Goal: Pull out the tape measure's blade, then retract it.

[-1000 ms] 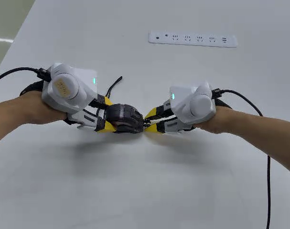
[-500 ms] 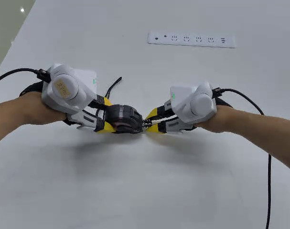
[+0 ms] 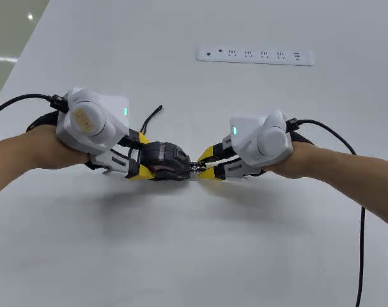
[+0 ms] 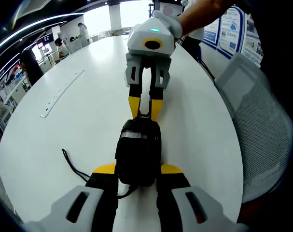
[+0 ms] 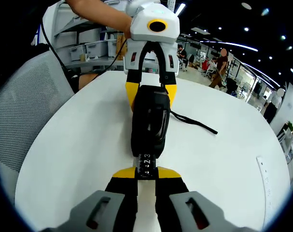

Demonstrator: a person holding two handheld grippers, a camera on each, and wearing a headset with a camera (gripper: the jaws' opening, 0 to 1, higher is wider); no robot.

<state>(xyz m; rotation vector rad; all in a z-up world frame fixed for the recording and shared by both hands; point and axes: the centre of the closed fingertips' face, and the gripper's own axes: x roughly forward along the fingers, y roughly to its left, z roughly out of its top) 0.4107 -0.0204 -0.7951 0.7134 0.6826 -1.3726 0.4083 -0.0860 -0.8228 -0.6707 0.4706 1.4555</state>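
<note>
Down on the white table [image 3: 194, 256], the two grippers meet nose to nose. The left gripper [image 3: 144, 155] has the black tape measure [image 3: 165, 160] clamped, its yellow-tipped jaws pressed against the two flanks of the case. In the left gripper view the case sits upright between those jaws and rests on the tabletop, pointing at the other gripper.

The right gripper [image 3: 203, 164] has its jaws drawn close together, pinching the tip of the blade [image 5: 145, 170] just outside the mouth of the case. Only a short stub of blade is out. In the right gripper view it reads "1 2 3" in pale digits on a dark ground; finer marks there are too small to make out.

A black wrist strap [image 5: 192, 122] trails from the case across the table, away from both grippers. The left gripper carries a round yellow label [image 3: 83, 118] on its housing, with writing I cannot read. A small green light glows on each gripper body.

Well beyond the grippers lies a white power strip [image 3: 254, 55], flat on the table with its row of sockets facing up. A black cable [image 3: 360, 243] runs from the right gripper along the person's forearm. In the left gripper view, a grey mesh chair [image 4: 262, 125] stands by the table edge, and blue posters [image 4: 235, 26] hang behind it, their text too small to read.
</note>
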